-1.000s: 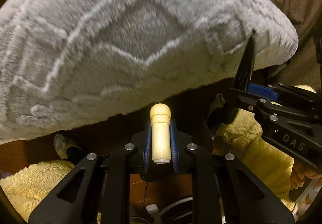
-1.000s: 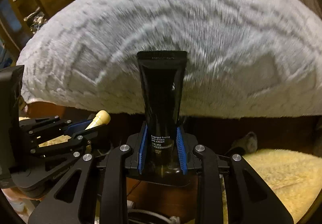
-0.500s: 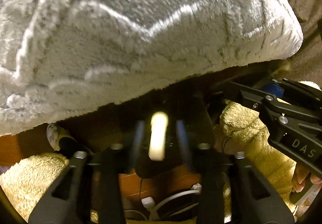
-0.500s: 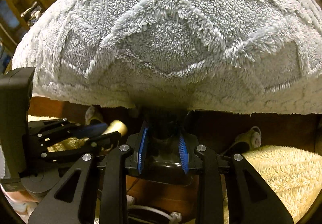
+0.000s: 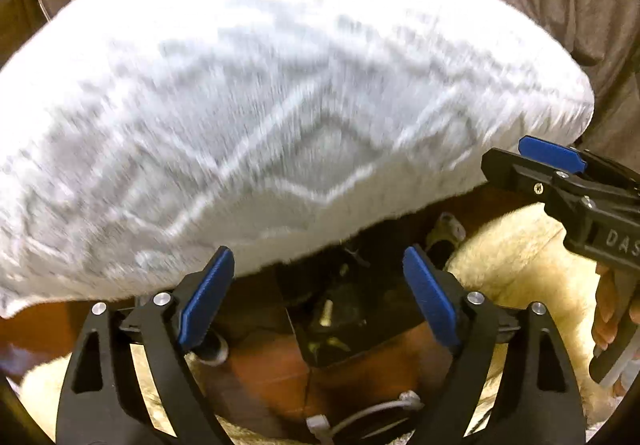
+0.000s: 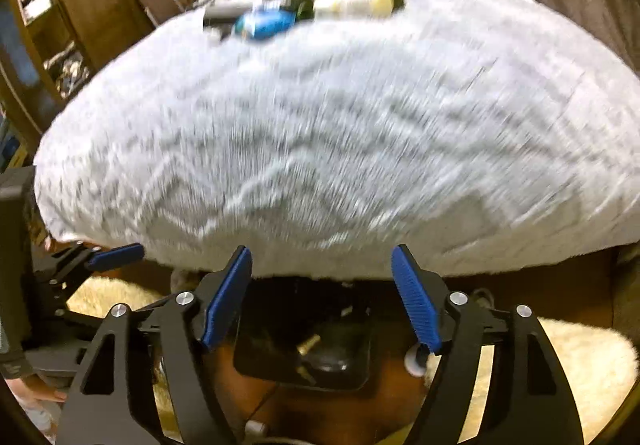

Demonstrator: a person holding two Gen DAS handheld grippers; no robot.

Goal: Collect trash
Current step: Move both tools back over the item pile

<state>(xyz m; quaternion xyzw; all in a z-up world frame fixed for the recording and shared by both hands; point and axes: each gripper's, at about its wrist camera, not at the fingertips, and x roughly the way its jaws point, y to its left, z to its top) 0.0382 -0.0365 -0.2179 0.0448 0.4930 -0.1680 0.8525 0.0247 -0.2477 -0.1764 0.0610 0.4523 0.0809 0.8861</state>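
My left gripper (image 5: 318,293) is open and empty above a black bin (image 5: 340,325) on the floor below the bed edge. A cream tube (image 5: 326,312) lies inside the bin. My right gripper (image 6: 322,293) is open and empty above the same bin (image 6: 304,353), where a yellowish item (image 6: 309,344) lies. More trash lies on the far side of the grey fluffy blanket (image 6: 340,133): a blue wrapper (image 6: 264,23), a dark item (image 6: 220,15) and a pale yellow packet (image 6: 360,3). The right gripper also shows in the left wrist view (image 5: 552,161).
The blanket-covered bed (image 5: 260,105) fills the upper part of both views. Cream fluffy rugs (image 5: 520,265) lie on the wooden floor (image 5: 272,373) either side of the bin. A white cable (image 5: 360,413) lies near the bottom. Wooden shelves (image 6: 60,25) stand at the left.
Both grippers have opened. The cream tube left the left gripper and the black tube left the right gripper; both went down into the bin. The views have tilted up toward the bed.
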